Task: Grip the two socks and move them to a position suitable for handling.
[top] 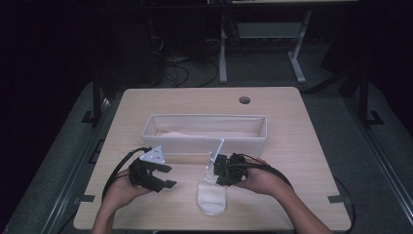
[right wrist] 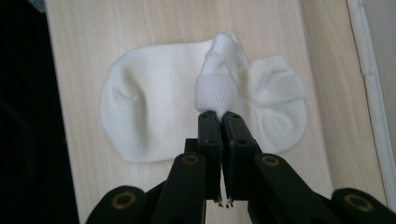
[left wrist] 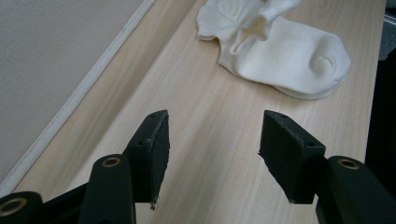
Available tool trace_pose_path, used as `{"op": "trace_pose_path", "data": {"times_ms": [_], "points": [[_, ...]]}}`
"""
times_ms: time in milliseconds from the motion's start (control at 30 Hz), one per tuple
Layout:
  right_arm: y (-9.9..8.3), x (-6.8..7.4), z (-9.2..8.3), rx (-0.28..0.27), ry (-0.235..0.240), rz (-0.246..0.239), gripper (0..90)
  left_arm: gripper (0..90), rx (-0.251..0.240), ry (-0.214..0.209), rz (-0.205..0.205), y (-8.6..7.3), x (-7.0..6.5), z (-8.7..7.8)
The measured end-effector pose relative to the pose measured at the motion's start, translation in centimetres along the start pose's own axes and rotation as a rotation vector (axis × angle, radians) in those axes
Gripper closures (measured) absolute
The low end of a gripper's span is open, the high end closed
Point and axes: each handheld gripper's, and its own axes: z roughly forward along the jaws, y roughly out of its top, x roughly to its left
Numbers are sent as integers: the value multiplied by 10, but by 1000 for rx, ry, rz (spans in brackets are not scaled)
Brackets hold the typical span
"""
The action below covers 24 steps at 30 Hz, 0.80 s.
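Note:
A white sock [top: 212, 196] lies flat on the wooden table near its front edge, toe toward the person. My right gripper [right wrist: 218, 113] is shut on the sock's ribbed cuff [right wrist: 215, 84] and lifts that part up off the rest of the sock [right wrist: 154, 119]. In the high view the right gripper [top: 217, 171] sits just above the sock's upper end. My left gripper [top: 170, 176] rests to the left of the sock, open, with bare table between its jaws. The sock [left wrist: 285, 51] lies ahead of the left gripper [left wrist: 212, 140], some way off.
A long white fabric bin [top: 204, 141] stands across the middle of the table [top: 292, 146], just beyond both grippers; its wall [left wrist: 42, 70] runs along the left gripper's left side. A round cable hole [top: 244, 100] sits near the far edge.

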Motion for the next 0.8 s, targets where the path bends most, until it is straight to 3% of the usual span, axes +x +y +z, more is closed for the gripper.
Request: {"op": "trace_pose_path", "data": {"times_ms": [133, 200, 400, 533, 800], "points": [[1, -7, 4, 9, -18, 27, 856, 419, 0, 1, 1, 0, 0, 0], [2, -13, 6, 6, -49, 53, 821, 420, -2, 0, 4, 0, 0, -1], [-1, -16, -5, -51, -91, 74, 778, 419, -1, -1, 2, -1, 1, -1], [-3, -13, -5, -42, -82, 69, 798, 420, -3, 0, 3, 1, -1, 0], [1, -20, 24, 21, -47, 83, 831, 421, -2, -3, 8, 1, -1, 1]]}}
